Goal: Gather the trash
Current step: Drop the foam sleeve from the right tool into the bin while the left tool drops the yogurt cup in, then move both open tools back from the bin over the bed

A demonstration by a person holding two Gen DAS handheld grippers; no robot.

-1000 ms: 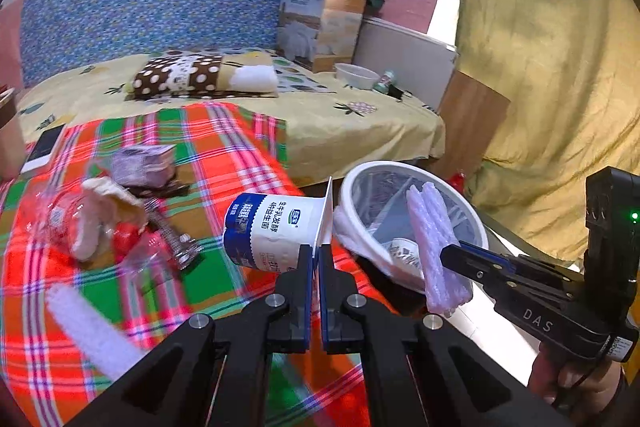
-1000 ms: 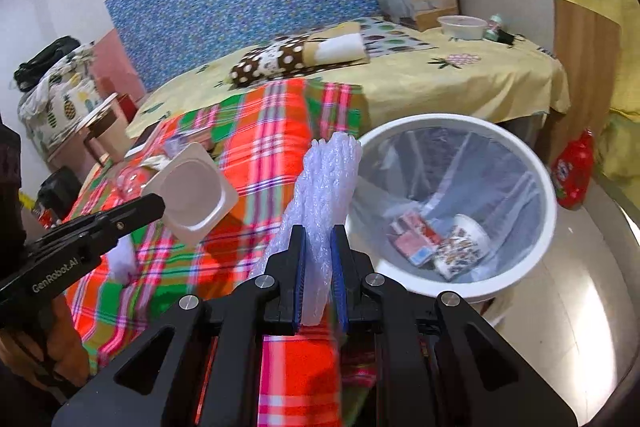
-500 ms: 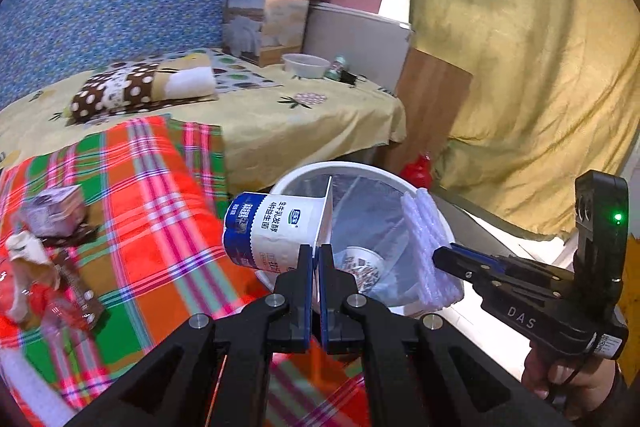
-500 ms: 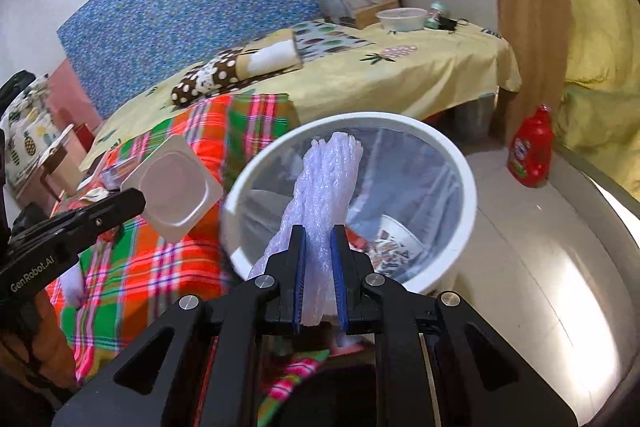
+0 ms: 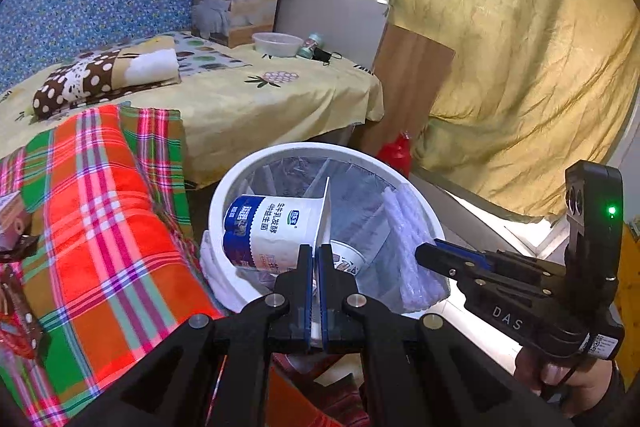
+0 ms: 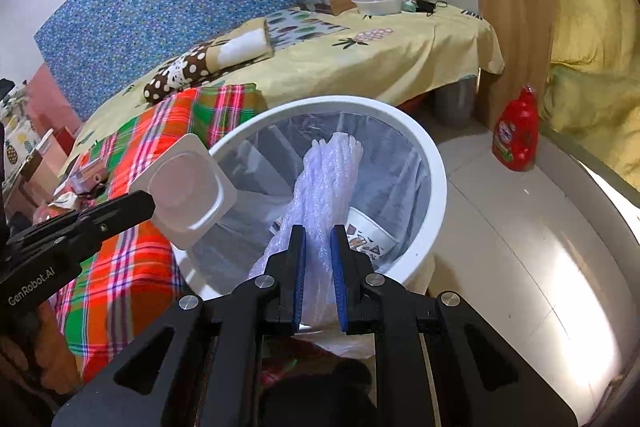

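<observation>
My left gripper (image 5: 317,255) is shut on the rim of a white yogurt cup (image 5: 272,229) with a blue label, held on its side over the white trash bin (image 5: 240,171). From the right wrist view the same cup (image 6: 184,191) shows its square mouth, over the bin's (image 6: 432,163) left rim. My right gripper (image 6: 318,239) is shut on a roll of pale bubble wrap (image 6: 328,179), which hangs over the bin's mouth. In the left wrist view the bubble wrap (image 5: 408,227) and right gripper (image 5: 430,251) are at the bin's right rim. A patterned paper cup (image 6: 370,231) lies inside the bin.
A plaid cloth (image 5: 100,211) with several wrappers (image 5: 16,227) lies left of the bin. Behind it is a bed with a yellow sheet (image 5: 260,95), a box and a bowl (image 5: 278,43). A red bottle (image 6: 516,135) stands on the floor beside a wooden board (image 6: 516,39).
Both grippers have swung from over the plaid cloth to over the bin, carrying the cup and the bubble wrap. The bin now sits right below them, and both grips stay shut.
</observation>
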